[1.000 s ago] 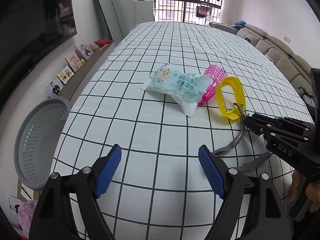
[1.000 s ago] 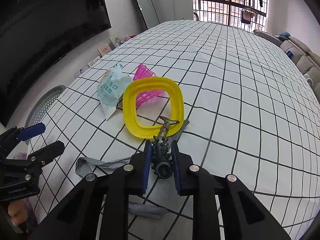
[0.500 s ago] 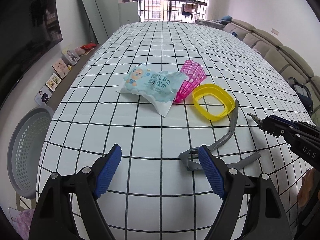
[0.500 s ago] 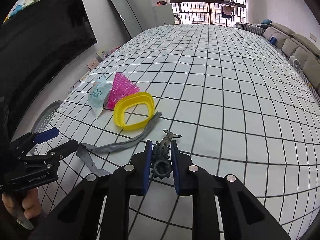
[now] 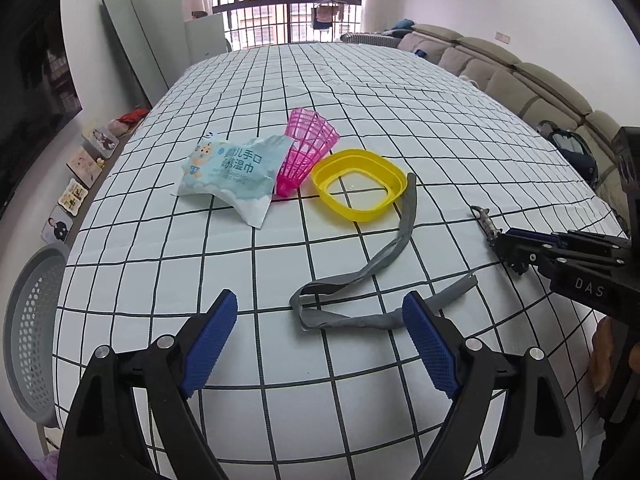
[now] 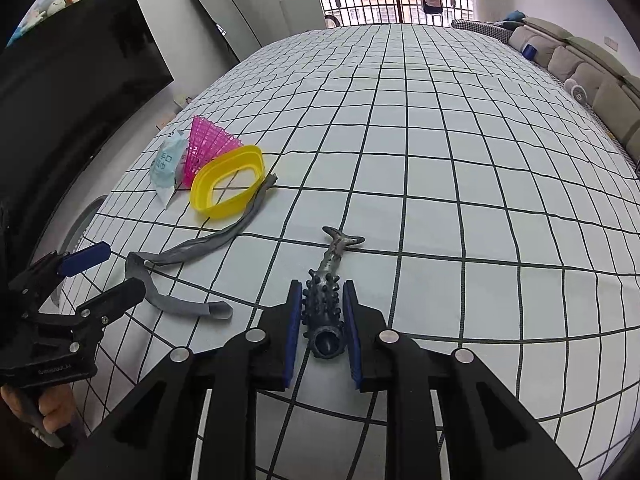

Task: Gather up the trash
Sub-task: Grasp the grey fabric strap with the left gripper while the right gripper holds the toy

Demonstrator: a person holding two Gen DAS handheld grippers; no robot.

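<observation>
Faintly, "DAS" on right gripper (image 5: pixel 516 254)

A wet-wipe packet (image 5: pixel 232 172), pink shuttlecock (image 5: pixel 306 152), yellow ring (image 5: pixel 358 184), grey strap (image 5: pixel 360 280) and dark studded fish toy (image 6: pixel 326 300) lie near the worktop's (image 5: pixel 400 100) front edge.

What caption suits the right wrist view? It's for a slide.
Right claw straddling a spiky grey fish toy on the checked tablecloth, jaws just opening.

White walls, barred window (image 5: pixel 286 4) at far end, daylight in; sofa (image 5: pixel 520 80) along right, dark TV (image 6: pixel 76 68) on left.
</observation>
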